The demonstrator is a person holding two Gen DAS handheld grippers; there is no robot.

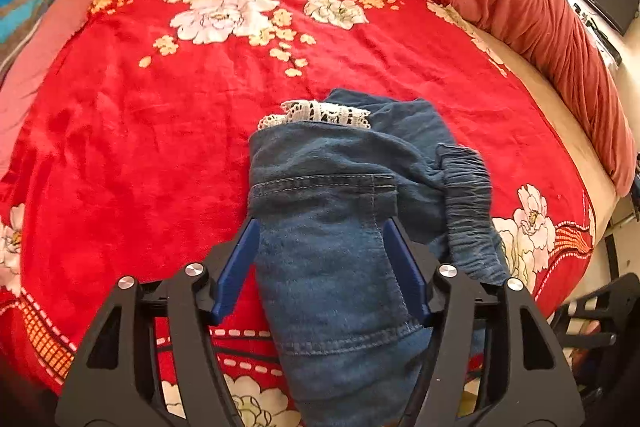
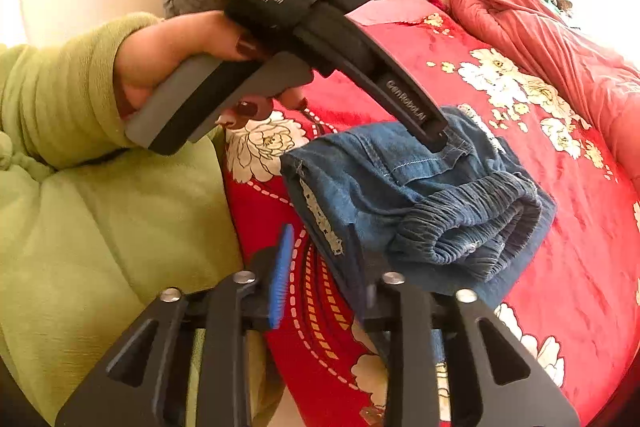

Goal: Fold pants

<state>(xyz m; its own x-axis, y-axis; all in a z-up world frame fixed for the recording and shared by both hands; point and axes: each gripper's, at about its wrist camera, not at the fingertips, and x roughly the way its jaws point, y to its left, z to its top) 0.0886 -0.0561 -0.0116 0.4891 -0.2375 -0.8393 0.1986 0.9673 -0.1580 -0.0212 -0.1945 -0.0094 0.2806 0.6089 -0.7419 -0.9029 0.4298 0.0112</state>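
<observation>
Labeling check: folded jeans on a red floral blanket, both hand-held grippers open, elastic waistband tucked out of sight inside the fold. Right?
Not quite. The waistband is not tucked away: the right wrist view shows it exposed on the side of the folded jeans. The rest holds: red floral blanket, left hand-held gripper and right hand-held gripper both open.
</observation>
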